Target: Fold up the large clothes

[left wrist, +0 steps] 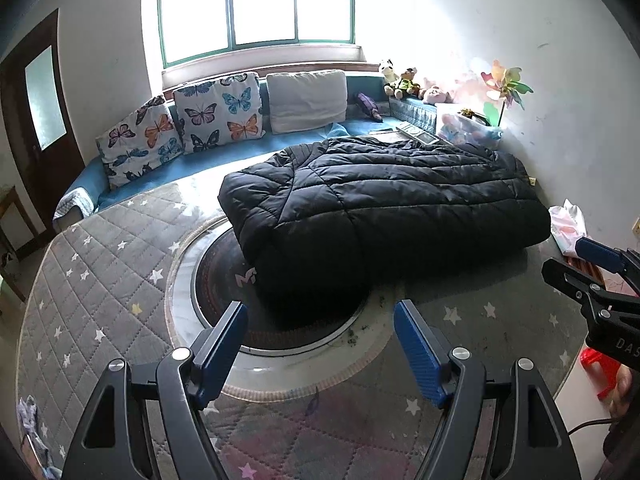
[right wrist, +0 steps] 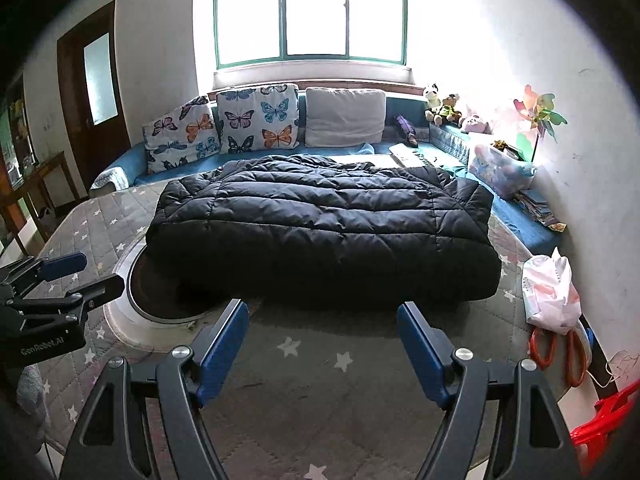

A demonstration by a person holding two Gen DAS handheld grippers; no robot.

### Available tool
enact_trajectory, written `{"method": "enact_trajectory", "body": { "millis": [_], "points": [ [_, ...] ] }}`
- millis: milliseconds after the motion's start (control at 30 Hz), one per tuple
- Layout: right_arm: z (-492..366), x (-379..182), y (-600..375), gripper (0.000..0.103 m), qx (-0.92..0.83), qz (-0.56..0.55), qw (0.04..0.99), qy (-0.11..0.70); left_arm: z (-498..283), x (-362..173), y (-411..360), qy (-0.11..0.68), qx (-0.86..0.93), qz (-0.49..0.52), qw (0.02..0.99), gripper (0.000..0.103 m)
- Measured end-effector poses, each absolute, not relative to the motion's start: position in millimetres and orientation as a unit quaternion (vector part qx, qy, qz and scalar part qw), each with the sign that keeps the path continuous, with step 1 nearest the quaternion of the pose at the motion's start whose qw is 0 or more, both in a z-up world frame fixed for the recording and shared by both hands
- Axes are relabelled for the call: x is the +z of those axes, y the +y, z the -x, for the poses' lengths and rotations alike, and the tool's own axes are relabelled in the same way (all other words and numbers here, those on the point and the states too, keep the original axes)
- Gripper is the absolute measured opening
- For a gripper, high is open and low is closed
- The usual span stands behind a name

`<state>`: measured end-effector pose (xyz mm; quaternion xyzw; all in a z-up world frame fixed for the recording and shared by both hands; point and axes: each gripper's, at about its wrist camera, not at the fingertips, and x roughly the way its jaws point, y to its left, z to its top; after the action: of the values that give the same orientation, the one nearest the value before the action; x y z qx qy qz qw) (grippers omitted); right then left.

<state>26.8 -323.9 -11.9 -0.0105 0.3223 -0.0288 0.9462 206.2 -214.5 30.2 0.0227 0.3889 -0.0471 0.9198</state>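
The black puffer jacket (left wrist: 384,216) is lying folded into a thick bundle on the table (left wrist: 100,264), which is wearing a grey quilted cover printed with stars. The jacket is sitting just ahead of both pairs of fingers, touching neither.

The left gripper (left wrist: 320,354) is hovering above the table with its blue-padded fingers (left wrist: 222,354) spread wide apart and holding nothing. Straight ahead of those fingers, the near left corner of the jacket is overhanging a round inset plate (left wrist: 224,280) in the tabletop. The right gripper (right wrist: 323,350) is likewise hanging over the cover with its fingers (right wrist: 422,354) parted and empty; the long near edge of the jacket is running across just beyond the fingertips.

In the left wrist view the right gripper is showing to the right of the fingers, and in the right wrist view the left gripper is showing to the left.

Beyond the jacket, a blue sofa (right wrist: 132,160) is carrying butterfly cushions (right wrist: 258,118) and a plain grey cushion (right wrist: 346,116). To the right of the right fingers, a white plastic bag (right wrist: 550,292) is resting on the table edge, with orange-handled scissors (right wrist: 560,354) just beside it.
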Motion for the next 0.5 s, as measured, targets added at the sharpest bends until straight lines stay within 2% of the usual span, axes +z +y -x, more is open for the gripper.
{"method": "enact_trajectory", "body": {
  "millis": [500],
  "points": [
    [-22.9,-7.3,-322.6,0.084,-0.026,0.007,0.950,0.311,-202.3,22.3,-215.5,0.388,-0.045,-0.025,0.920,0.080]
  ]
}}
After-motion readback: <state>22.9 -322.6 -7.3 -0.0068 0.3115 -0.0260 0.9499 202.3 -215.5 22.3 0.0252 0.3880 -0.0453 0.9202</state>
